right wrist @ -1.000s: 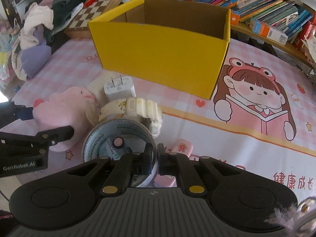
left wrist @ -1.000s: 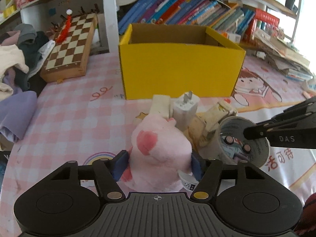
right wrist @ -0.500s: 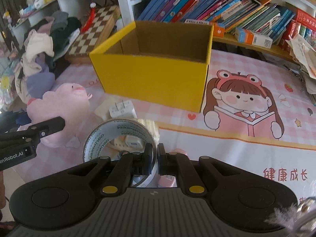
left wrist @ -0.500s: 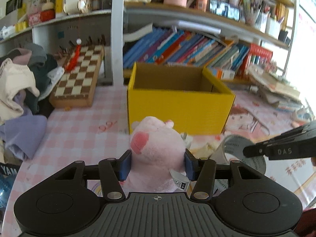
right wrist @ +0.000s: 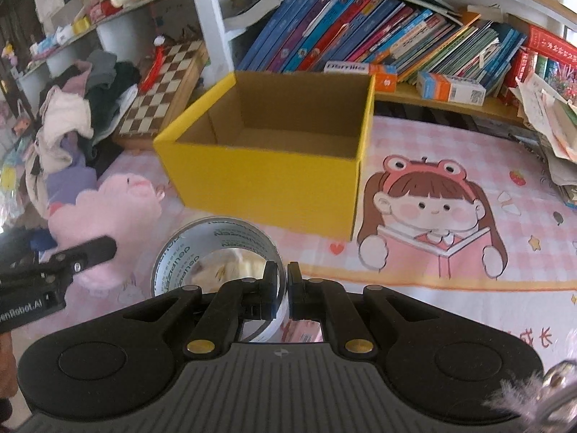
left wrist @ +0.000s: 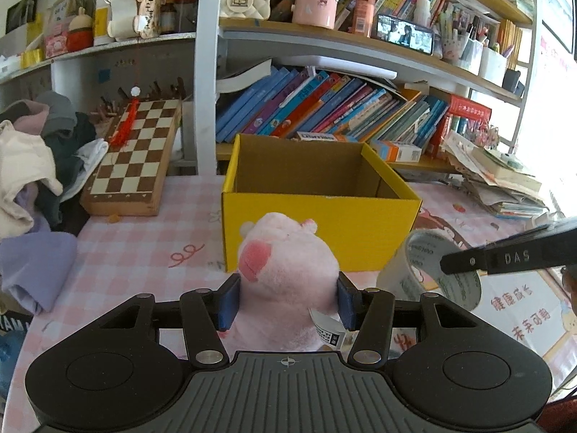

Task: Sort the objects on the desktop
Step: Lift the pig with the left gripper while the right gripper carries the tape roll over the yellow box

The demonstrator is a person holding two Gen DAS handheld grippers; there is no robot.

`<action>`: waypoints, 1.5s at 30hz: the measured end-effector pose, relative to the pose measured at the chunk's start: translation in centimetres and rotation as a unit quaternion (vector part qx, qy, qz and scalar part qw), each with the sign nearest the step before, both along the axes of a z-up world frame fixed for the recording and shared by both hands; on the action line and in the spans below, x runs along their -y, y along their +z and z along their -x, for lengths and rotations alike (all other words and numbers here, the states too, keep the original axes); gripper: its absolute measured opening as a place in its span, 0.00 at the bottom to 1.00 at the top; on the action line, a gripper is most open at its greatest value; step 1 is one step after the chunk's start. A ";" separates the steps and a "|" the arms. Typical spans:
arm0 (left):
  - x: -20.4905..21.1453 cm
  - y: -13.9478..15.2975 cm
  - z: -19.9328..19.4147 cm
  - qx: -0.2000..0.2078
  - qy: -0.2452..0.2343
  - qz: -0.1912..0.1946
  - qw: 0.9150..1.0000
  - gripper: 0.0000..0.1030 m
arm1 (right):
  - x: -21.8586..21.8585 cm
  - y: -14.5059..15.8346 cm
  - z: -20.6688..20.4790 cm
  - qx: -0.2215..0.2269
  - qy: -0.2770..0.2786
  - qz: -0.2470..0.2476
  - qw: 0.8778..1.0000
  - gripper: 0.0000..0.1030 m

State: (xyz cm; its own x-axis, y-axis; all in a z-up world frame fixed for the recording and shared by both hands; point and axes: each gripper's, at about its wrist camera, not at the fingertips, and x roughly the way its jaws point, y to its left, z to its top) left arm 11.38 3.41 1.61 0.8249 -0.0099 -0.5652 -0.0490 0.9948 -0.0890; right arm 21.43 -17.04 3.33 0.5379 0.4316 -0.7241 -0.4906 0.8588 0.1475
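My left gripper [left wrist: 286, 301] is shut on a pink plush toy [left wrist: 288, 270], its blue pads pressed into the toy's sides; a white tag hangs from the toy. The toy is held above the table in front of an open yellow cardboard box [left wrist: 321, 231]. My right gripper [right wrist: 282, 288] is shut on the wall of a roll of clear tape [right wrist: 212, 249], also lifted. In the left wrist view the tape roll [left wrist: 425, 267] hangs at the right with the right gripper's finger across it. The right wrist view shows the box [right wrist: 267, 184] empty and the plush toy [right wrist: 104, 216] at the left.
A pink checked tablecloth [right wrist: 450, 187] with a cartoon girl covers the table. A chessboard [left wrist: 133, 158] and a clothes pile [left wrist: 32, 166] lie at the left. Shelves of books [left wrist: 324, 108] stand behind the box. Stacked papers [left wrist: 497, 180] sit at the right.
Both grippers have risen with their loads: the plush toy and the tape roll left the heap of small objects, which has dropped out of view. The box's open top now shows.
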 end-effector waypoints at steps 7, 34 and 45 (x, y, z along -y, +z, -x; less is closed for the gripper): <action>0.3 2.3 -2.1 0.037 -0.013 -0.013 0.999 0.50 | 0.3 2.3 -2.4 0.031 0.000 -0.020 0.999 0.05; 1.6 4.2 -16.0 0.050 -0.030 -0.073 0.996 0.51 | -3.6 3.1 -16.4 0.082 0.034 -0.030 0.996 0.06; 2.5 -0.2 -21.3 -0.027 -0.060 -0.120 0.991 0.51 | -6.2 -1.7 -21.8 0.072 0.072 0.060 0.993 0.06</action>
State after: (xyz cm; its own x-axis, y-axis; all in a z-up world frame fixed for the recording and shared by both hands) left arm 32.72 0.93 1.43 0.7941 0.0339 -0.6068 0.0724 0.9861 0.1498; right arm 43.21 -10.85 1.63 0.5790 0.4260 -0.6951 -0.6176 0.7858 -0.0329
